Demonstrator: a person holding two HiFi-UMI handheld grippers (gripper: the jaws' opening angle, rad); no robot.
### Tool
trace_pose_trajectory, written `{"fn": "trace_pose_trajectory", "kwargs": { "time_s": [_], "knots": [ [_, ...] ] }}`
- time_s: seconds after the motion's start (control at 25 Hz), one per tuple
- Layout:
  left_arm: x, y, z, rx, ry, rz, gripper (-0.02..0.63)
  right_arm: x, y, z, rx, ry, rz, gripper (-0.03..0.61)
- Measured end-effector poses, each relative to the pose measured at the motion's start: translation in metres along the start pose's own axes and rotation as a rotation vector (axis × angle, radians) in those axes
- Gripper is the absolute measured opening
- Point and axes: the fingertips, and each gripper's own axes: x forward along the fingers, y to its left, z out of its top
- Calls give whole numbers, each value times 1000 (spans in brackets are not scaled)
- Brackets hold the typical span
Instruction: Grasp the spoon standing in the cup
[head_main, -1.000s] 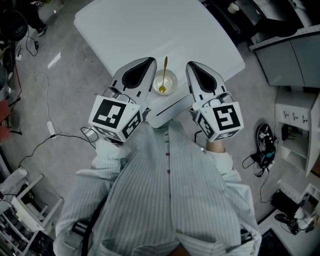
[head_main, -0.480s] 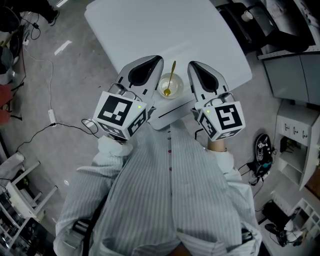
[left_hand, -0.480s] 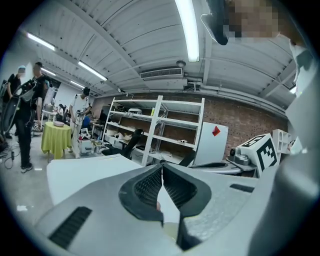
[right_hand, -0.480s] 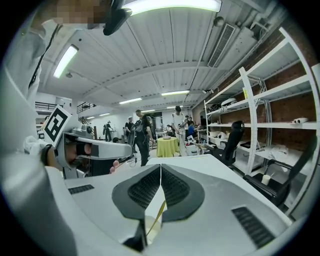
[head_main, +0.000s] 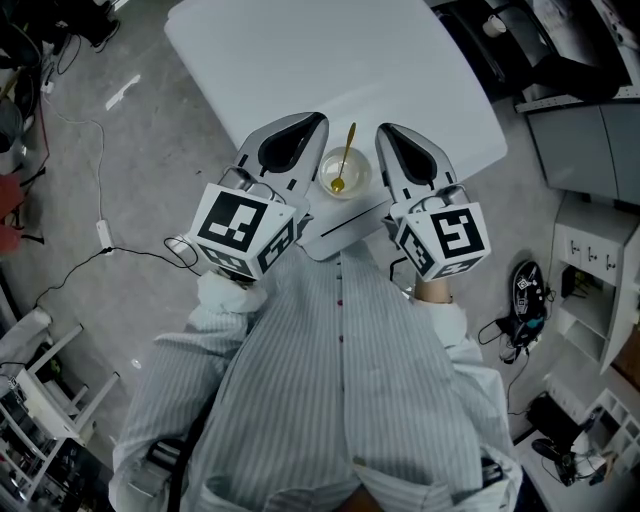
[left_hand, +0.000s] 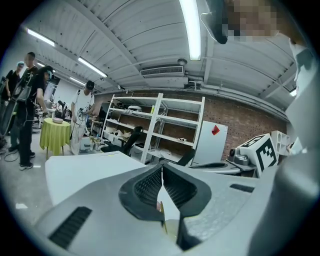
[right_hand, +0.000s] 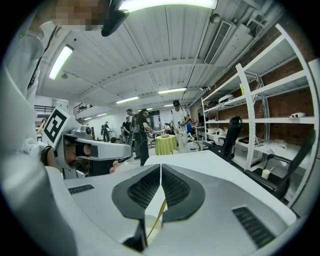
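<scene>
The left gripper (head_main: 302, 131) (left_hand: 162, 175) has its two dark ribbed pads pressed flat together with nothing between them. The right gripper (head_main: 391, 135) (right_hand: 160, 175) is closed tight the same way and is also empty. Both reach out over the near part of the white rectangular surface (head_main: 300, 60), side by side, with their black-and-white marker cubes toward the person.

Between the two grippers stands a small white round cup (head_main: 345, 172). It sits close to the surface's corner nearest the person, just beside each gripper. I cannot tell whether either gripper touches its rim. A slim gold-coloured metal spoon (head_main: 346, 155) stands in the cup, its bowl at the bottom. Its handle leans over the far rim, toward the middle of the surface. In the right gripper view the spoon (right_hand: 156, 216) shows through the gap below the closed pads.

Below the grippers is the person's pale striped shirt (head_main: 340, 380). Around the surface lies a grey floor (head_main: 120, 150) with trailing cables. White metal shelving (left_hand: 160, 125) stands farther off.
</scene>
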Motion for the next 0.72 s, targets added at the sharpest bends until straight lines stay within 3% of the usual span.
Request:
{"fn": "trace_pose_trajectory", "kwargs": {
  "time_s": [0.4, 0.52, 0.72],
  "knots": [
    [5, 4, -16, -13, 37, -11, 14, 7, 1, -18, 51, 52, 28, 14],
    [4, 7, -22, -17, 48, -12, 14, 12, 4, -28, 67, 78, 48, 72],
    [12, 6, -34, -25, 76, -20, 14, 18, -2, -45, 90, 121, 68, 92]
  ]
}}
